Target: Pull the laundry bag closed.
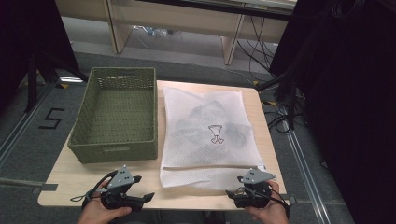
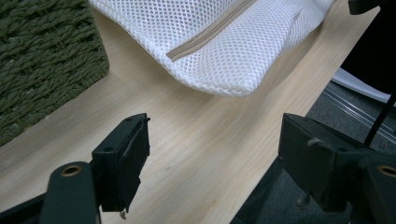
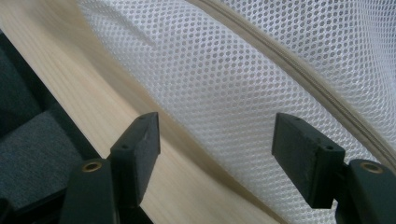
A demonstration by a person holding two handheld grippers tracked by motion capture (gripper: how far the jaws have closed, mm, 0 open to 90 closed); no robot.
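Observation:
A white mesh laundry bag with dark clothes inside lies flat on the wooden table, just right of a green woven basket. My left gripper sits at the table's front edge, left of the bag, pointing right. In the left gripper view it is open with bare table between the jaws, and the bag's zipped corner lies a little beyond. My right gripper is at the front right, by the bag's near edge. It is open, with the mesh just beyond the jaws.
The basket looks empty and takes up the table's left half. The table's front edge runs close under both grippers, with grey floor below. Dark stands and cables are to the right of the table.

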